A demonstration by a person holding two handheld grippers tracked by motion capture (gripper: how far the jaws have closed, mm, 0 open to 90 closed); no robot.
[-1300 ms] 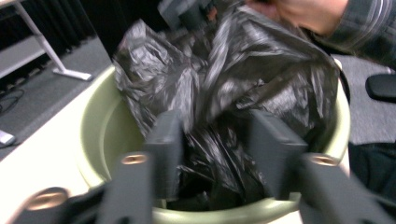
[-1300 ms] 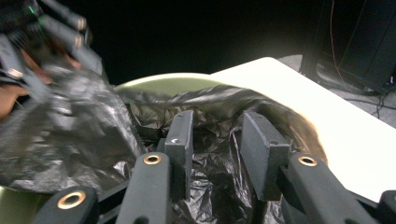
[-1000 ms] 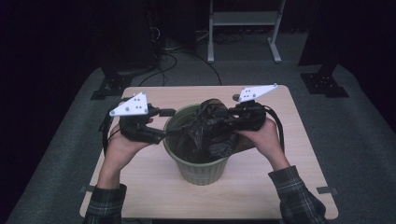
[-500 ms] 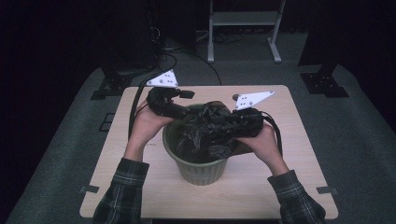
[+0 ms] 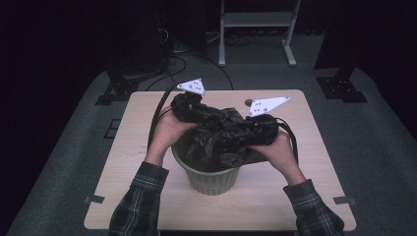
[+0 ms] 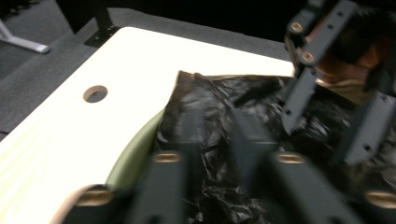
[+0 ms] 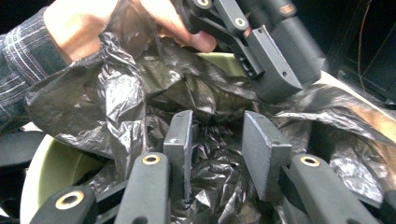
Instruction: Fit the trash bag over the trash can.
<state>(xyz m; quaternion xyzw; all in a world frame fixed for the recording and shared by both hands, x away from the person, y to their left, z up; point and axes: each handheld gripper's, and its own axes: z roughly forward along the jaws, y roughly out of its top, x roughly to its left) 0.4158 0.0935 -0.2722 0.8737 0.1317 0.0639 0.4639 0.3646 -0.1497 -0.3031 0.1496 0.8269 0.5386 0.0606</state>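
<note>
A pale green bin stands mid-table with a crumpled black bag bunched in and over its mouth. My left gripper reaches in from the bin's far left rim. Its jaws have just been closing, and in the left gripper view they are shut with the black bag pinched between them. My right gripper lies across the bin's right side. In its own view, the gripper stands a little apart with crumpled bag gathered between the pads. The left gripper is just above.
The bin sits on a light wooden table with a round cable hole near one side. A white frame and dark stands rise on the grey floor beyond. Cables trail off the table's far edge.
The left hand has swung from the bin's left side round to its far rim, and its jaws have closed on the bag. The right hand has kept still.
</note>
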